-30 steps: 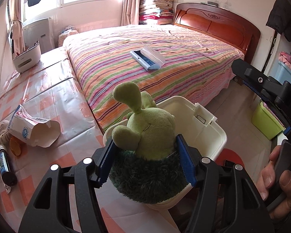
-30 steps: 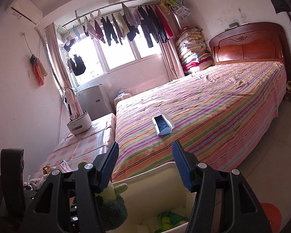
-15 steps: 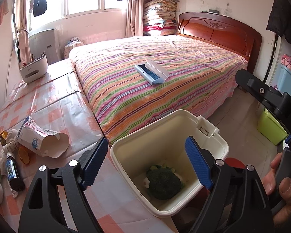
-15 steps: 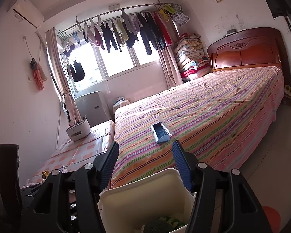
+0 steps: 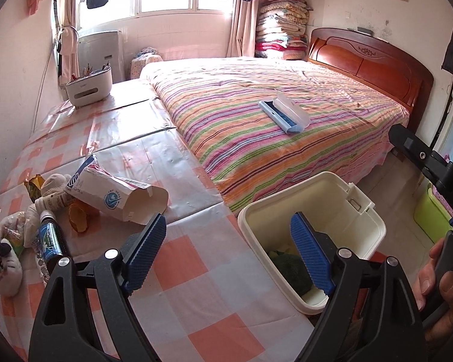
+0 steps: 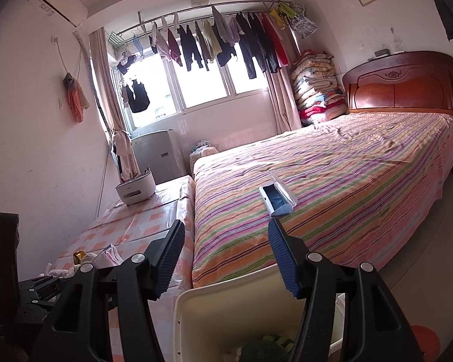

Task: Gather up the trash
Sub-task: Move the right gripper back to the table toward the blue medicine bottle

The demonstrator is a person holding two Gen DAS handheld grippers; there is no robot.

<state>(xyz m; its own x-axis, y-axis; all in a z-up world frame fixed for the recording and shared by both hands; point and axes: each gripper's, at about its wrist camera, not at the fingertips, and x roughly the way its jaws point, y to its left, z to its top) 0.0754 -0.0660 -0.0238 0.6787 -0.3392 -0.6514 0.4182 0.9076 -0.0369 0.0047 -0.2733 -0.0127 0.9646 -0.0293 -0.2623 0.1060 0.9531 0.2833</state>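
Beside checked table [image 5: 196,271], bin [image 5: 314,193] with green plush [image 5: 290,268]; both claws apart, empty, left [image 5: 229,256] widening.

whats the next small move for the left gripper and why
Probably swing the left gripper left toward the torn white paper carton lying on the checked tablecloth. Its jaws are opening with nothing between them, the green plush toy already lies in the cream plastic bin, and the carton is the nearest loose item.
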